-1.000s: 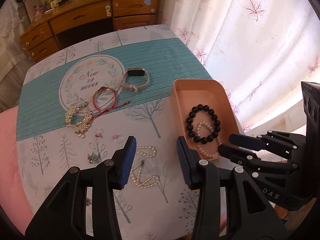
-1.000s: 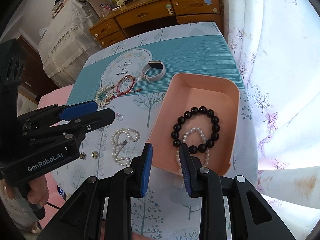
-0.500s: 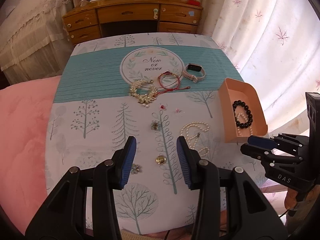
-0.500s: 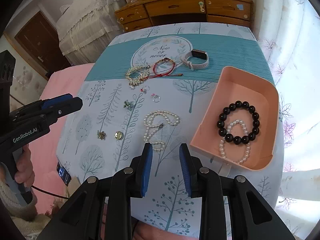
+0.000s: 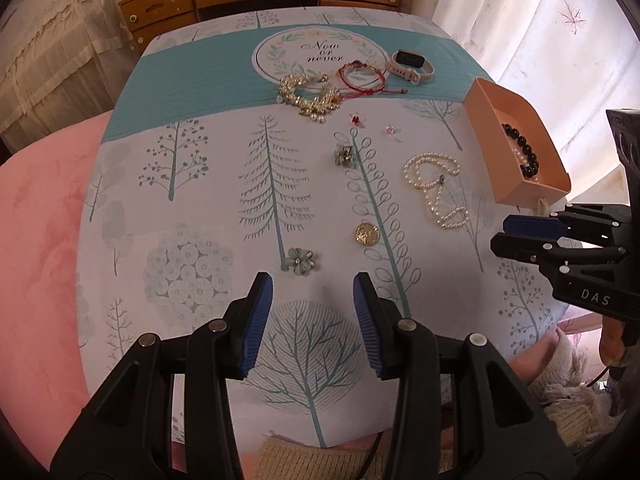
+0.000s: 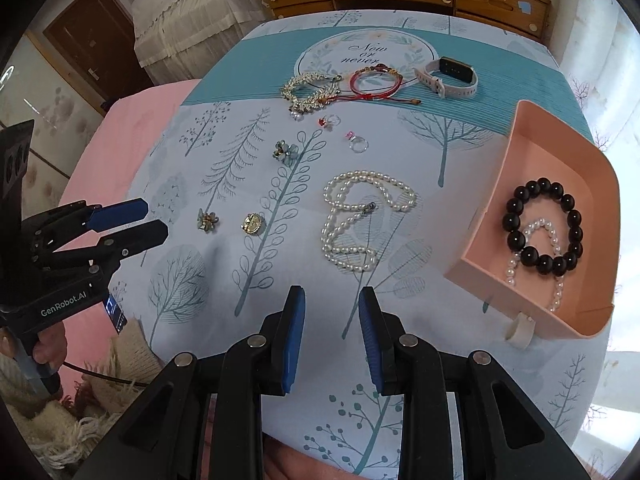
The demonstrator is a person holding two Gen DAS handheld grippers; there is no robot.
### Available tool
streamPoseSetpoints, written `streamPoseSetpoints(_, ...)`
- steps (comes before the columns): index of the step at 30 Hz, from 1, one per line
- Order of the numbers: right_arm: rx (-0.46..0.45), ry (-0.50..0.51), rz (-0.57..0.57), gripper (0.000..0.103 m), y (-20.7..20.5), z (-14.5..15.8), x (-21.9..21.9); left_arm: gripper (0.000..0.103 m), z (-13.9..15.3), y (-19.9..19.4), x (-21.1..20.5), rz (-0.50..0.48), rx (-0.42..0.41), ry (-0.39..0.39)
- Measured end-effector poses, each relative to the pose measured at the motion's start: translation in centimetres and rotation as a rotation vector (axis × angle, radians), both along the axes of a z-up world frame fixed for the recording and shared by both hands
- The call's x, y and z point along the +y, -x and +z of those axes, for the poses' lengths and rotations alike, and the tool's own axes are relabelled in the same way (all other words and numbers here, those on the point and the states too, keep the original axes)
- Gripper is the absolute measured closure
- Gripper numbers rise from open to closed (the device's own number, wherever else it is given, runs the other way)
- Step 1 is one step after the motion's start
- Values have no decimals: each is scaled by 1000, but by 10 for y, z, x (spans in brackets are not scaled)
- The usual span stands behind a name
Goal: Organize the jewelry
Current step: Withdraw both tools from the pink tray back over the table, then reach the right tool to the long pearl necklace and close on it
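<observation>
Near the table's front edge both grippers, left gripper (image 5: pixel 313 294) and right gripper (image 6: pixel 332 306), hover with jaws apart and empty, seemingly choosing among loose jewelry for the pink tray (image 6: pixel 532 140).

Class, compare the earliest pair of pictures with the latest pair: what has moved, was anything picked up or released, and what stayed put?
Both grippers swung left, away from the pink tray: the left gripper now faces the flower brooch, the right gripper the pearl necklace. Nothing was picked up or released; both are empty, jaws parted as before. The jewelry lies where it was, and the black bead bracelet remains in the tray.
</observation>
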State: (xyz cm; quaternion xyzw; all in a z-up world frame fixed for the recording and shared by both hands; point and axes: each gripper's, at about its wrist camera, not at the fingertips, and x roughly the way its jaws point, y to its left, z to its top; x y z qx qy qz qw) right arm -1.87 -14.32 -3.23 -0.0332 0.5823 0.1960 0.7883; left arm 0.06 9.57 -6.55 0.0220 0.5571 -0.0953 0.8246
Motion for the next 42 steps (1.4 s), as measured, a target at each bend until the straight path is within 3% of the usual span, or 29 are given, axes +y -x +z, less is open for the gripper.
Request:
streamPoseSetpoints(10,7,21,37,75,-23,-30,17,64,-33,-14,14,47,61,37)
streamPoseSetpoints(18,-23,66,75,75,-41,-49,35,64,-27,-20,4,-10,30,48)
streamPoseSetpoints(28,-102,178,214,75,-36,-53,57,64,-19,-29,-16,-85,7,52)
streamPoseSetpoints(42,-126,104,275,75,-45,-41,45,64,-19,-30,-29,-123,9,53)
